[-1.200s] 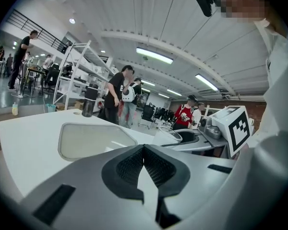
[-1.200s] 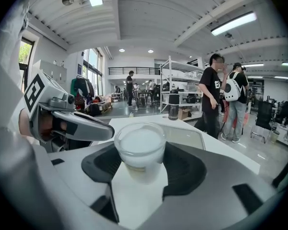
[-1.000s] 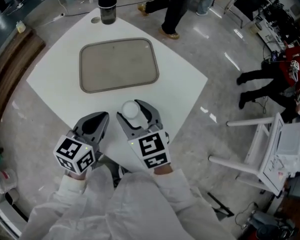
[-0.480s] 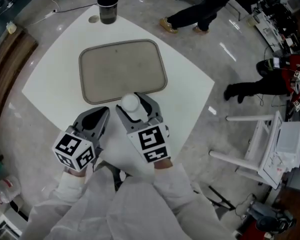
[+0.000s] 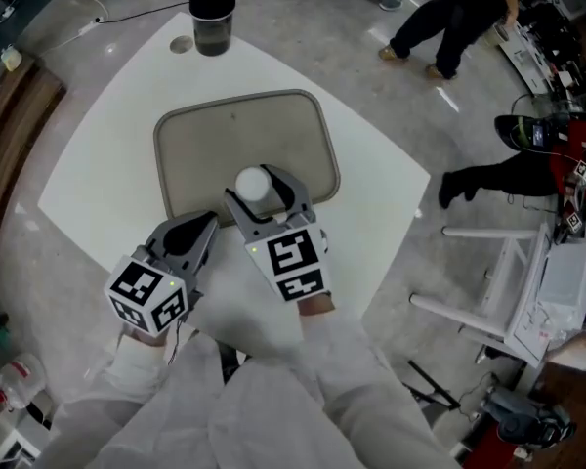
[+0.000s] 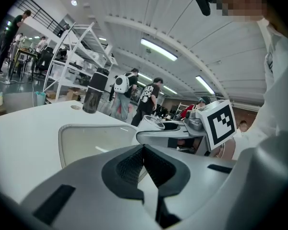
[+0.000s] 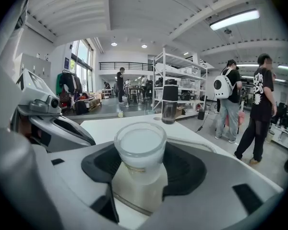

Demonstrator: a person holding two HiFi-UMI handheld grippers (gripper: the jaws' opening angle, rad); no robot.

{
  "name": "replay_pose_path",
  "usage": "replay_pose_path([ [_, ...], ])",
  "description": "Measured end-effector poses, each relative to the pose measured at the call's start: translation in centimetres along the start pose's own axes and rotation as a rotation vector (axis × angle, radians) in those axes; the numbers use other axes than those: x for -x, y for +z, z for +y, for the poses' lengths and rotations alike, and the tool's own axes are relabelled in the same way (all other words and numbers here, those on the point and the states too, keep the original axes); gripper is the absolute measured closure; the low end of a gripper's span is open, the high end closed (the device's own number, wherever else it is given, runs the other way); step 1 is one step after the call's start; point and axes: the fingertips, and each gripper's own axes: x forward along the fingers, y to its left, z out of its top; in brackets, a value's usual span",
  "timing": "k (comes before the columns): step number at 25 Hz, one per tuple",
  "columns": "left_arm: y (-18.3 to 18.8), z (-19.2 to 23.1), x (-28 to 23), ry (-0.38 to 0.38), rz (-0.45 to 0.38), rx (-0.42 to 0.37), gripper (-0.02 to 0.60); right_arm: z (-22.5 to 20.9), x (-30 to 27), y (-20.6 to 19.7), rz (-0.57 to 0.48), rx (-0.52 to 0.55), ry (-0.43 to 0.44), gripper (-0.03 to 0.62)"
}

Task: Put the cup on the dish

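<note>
A small translucent white cup point(image 5: 253, 185) point(image 7: 139, 156) is held upright in my right gripper point(image 5: 260, 191) point(image 7: 140, 176), whose jaws are shut on its sides. It hangs over the near edge of the beige tray-like dish point(image 5: 215, 135) point(image 7: 201, 145) point(image 6: 86, 140) on the white table point(image 5: 98, 164). My left gripper point(image 5: 188, 234) point(image 6: 144, 164) sits to the left of the right one, near the table's front edge, with its jaws shut and nothing between them.
A dark tumbler with a black lid point(image 5: 211, 13) point(image 7: 169, 102) point(image 6: 94, 91) stands at the table's far corner beside a small round hole point(image 5: 182, 43). People walk behind the table. A white chair point(image 5: 527, 291) is on the floor to the right.
My right gripper has carried the cup forward from the table's front edge to over the dish's near rim. The left gripper has hardly moved.
</note>
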Motion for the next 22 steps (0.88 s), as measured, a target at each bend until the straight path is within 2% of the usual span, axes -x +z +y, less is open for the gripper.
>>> replay_pose_path([
  [12,0.8,6.1,-3.6,-0.009,0.048,0.04,0.574,-2.5,-6.9,-1.0,0.039,-0.045,-0.016,0.324],
  [22,-0.2,7.9,-5.8,-0.017,0.076,0.06,0.574,-3.2,-9.4,-3.1,0.062,-0.044,-0.025,0.324],
])
